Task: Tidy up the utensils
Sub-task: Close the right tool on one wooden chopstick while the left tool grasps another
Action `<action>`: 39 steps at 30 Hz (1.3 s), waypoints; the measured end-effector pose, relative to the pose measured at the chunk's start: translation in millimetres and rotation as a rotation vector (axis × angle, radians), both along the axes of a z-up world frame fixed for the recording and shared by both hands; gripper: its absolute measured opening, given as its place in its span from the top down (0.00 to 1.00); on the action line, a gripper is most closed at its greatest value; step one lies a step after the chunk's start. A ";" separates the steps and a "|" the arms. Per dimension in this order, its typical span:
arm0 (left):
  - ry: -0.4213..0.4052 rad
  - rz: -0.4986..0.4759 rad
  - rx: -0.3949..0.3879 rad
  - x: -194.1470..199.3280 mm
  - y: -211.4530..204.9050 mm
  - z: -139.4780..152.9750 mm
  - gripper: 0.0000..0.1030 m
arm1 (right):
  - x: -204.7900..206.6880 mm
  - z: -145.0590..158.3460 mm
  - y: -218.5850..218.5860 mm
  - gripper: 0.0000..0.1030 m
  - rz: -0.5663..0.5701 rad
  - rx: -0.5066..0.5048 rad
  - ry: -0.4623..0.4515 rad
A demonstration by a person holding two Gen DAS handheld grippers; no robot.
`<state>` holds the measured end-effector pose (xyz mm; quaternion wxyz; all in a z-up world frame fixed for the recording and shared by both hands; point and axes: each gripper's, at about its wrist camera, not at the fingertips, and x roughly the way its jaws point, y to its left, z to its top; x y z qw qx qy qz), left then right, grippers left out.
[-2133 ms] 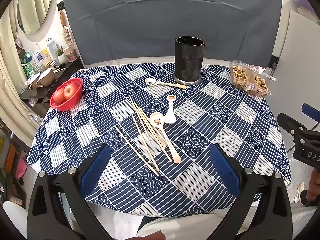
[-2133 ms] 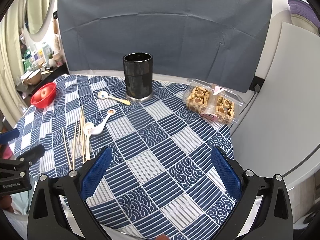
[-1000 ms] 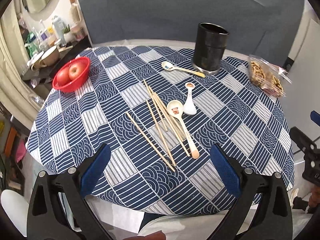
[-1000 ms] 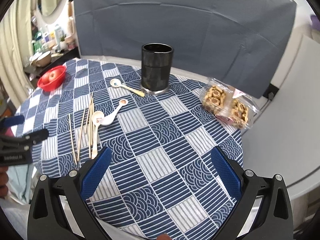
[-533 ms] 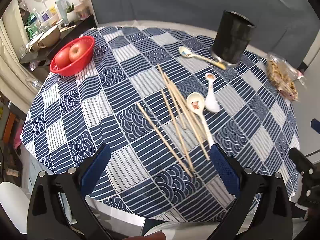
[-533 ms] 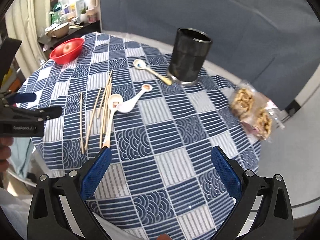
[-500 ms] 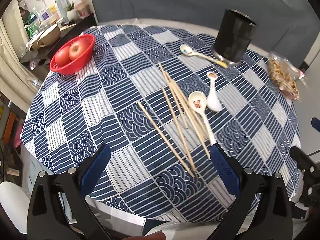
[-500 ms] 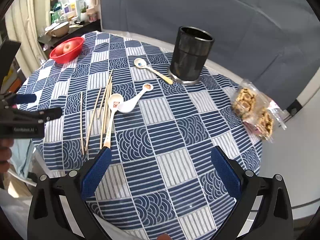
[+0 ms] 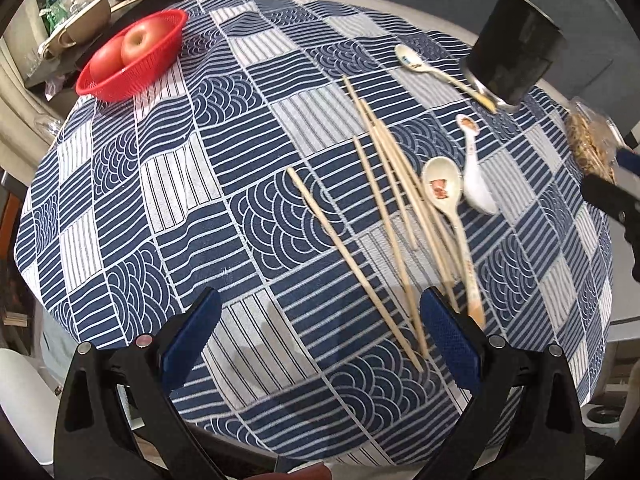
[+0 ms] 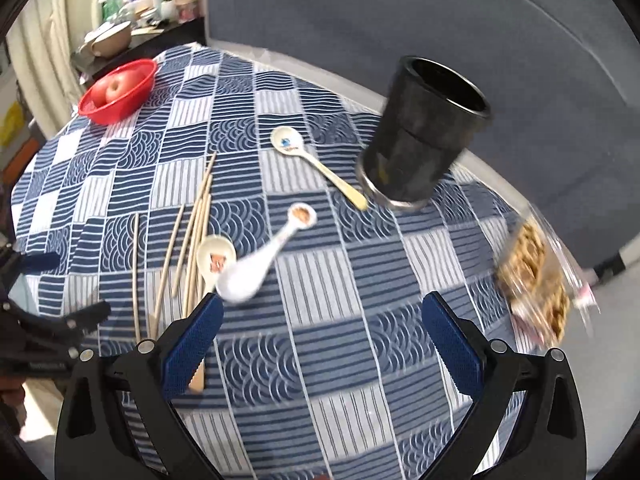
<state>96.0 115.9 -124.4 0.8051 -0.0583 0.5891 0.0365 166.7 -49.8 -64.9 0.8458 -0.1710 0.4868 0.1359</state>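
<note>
Sitting at the far left of the round table, a red basket (image 9: 120, 80) holds two apples (image 9: 138, 46) on the blue-and-white patchwork tablecloth (image 9: 192, 184). The left gripper (image 9: 320, 332) hangs above the near edge of the cloth with its blue-padded jaws spread wide and nothing between them. A loose spread of wooden chopsticks (image 9: 384, 208) lies just ahead of it, running from near the table's middle toward the near edge; one stick lies apart to the left of the rest. Touching the right side of the bundle is a cream spoon with a red print in its bowl (image 9: 442, 188), its handle reaching toward the right jaw. Just beside it lies a white ceramic spoon (image 9: 476, 188), bowl nearest the gripper. Farther back, a third spoon with a blue print (image 10: 288, 142) lies with its handle tip close to the base of the black cylindrical holder (image 10: 424, 136), which stands upright with nothing visible inside it. At the right edge sits a clear pack of biscuits (image 10: 532, 276), blurred. The right gripper (image 10: 320, 332) hovers over the cloth, jaws likewise wide apart and holding nothing.
</note>
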 end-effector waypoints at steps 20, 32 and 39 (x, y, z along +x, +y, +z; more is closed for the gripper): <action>0.064 0.088 -0.029 40.9 30.7 -32.4 0.06 | 75.8 -73.5 97.8 0.49 0.265 -0.027 0.187; 0.104 0.108 -0.014 56.4 29.1 -49.5 0.06 | 82.9 -97.5 107.0 0.56 0.247 0.009 0.292; 0.134 0.111 0.037 51.4 30.5 -59.9 0.04 | 82.0 -101.8 107.9 0.56 0.217 0.003 0.318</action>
